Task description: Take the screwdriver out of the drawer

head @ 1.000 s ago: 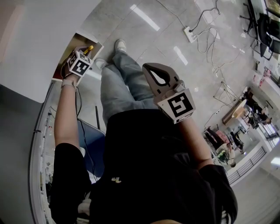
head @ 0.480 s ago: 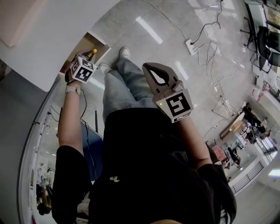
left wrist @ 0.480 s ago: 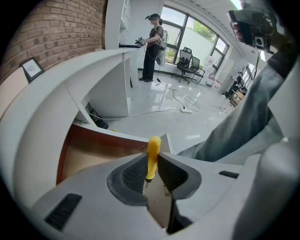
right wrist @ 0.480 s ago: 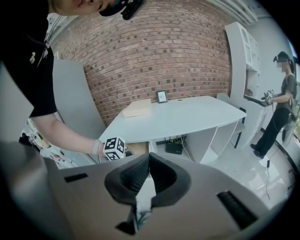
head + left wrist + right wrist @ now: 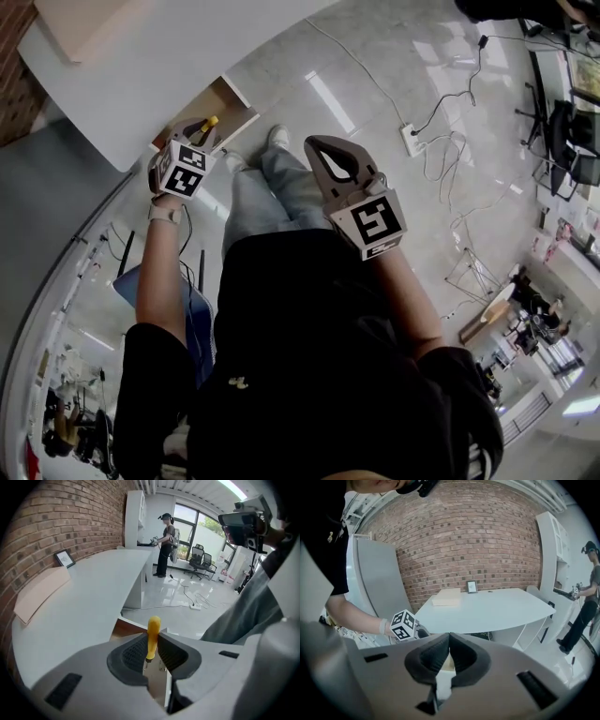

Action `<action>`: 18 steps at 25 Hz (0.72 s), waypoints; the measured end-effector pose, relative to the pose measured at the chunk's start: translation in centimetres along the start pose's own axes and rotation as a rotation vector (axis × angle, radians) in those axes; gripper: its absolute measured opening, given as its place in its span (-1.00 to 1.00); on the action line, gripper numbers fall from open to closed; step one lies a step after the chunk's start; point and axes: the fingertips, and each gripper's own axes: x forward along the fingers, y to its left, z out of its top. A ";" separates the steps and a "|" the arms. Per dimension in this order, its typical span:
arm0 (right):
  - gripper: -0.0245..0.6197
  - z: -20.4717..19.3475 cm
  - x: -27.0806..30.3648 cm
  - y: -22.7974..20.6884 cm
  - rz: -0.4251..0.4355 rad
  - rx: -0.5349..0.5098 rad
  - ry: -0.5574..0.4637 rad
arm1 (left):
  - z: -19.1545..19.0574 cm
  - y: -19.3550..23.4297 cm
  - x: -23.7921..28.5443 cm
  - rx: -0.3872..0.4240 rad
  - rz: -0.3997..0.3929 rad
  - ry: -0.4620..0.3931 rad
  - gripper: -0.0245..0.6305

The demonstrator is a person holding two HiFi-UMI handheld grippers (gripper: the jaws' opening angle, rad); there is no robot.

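Yellow screwdriver, grasped by left gripper, rose above drawer; right gripper clenched empty.

screwdriver: shaft mostly hidden between jaws | drawer: mostly behind left gripper

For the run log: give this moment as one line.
left gripper: shut on yellow-handled screwdriver | right gripper: shut, empty | wooden drawer under white table: open

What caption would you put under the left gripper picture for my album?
A yellow-handled screwdriver pinched in the left gripper, by the open drawer of the white table.
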 end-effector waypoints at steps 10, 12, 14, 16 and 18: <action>-0.89 4.0 -0.7 1.3 0.059 -0.071 -0.080 | 3.9 -0.9 -9.8 -0.120 0.121 -0.174 -0.71; -0.89 5.3 -0.8 1.3 0.075 -0.080 -0.103 | 5.5 -1.0 -12.1 -0.137 0.153 -0.224 -0.71; -0.89 6.5 -0.8 1.5 0.092 -0.088 -0.129 | 6.6 -1.1 -14.2 -0.157 0.186 -0.270 -0.71; -0.89 7.5 -0.9 1.8 0.104 -0.094 -0.151 | 7.3 -1.3 -16.2 -0.183 0.215 -0.314 -0.71; -0.89 8.5 -1.1 2.1 0.115 -0.106 -0.170 | 8.1 -1.6 -18.3 -0.211 0.242 -0.359 -0.71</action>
